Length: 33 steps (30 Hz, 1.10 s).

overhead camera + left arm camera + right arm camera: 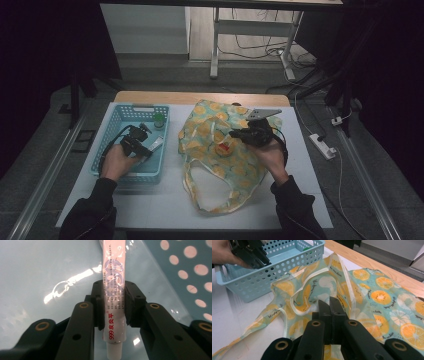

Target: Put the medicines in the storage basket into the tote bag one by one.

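Note:
A white tube (113,270) with red print lies in the blue basket (142,107), cap end toward the camera in the left gripper view. My left gripper (113,293) is shut on it, both pads pressing its sides. In the high view that gripper (148,149) reaches down into the basket, with the tube (156,145) at its tips. A teal cloth bag (215,165) printed with orange slices lies on the table's middle. My right gripper (329,302) has its jaws together on the bag's (382,297) cloth, which stands up in folds around the tips. From above, the right gripper (235,134) rests over the bag's upper part.
A small green-capped item (159,120) stands at the basket's far right corner. Something small and red (225,148) shows on the bag near the right gripper. The basket (262,280) stands just left of the bag, whose handles (200,200) trail toward the table's front edge.

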Each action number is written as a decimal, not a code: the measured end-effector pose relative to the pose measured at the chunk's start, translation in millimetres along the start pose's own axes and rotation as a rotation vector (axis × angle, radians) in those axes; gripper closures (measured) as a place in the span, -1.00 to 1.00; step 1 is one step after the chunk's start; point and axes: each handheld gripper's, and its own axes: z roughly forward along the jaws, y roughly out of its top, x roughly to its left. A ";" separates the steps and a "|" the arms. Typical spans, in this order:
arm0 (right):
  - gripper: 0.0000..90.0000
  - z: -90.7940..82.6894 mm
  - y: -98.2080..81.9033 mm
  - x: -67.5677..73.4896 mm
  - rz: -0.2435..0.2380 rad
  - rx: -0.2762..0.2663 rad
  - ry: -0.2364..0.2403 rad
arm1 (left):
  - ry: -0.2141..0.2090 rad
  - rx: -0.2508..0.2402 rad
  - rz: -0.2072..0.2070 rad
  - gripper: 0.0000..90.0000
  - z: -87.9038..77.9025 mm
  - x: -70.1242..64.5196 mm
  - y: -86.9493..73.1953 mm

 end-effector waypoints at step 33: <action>1.00 -3.1 1.9 1.3 -0.005 -0.016 -0.004 | 0.002 -0.268 0.017 0.61 -50.2 3.3 -8.9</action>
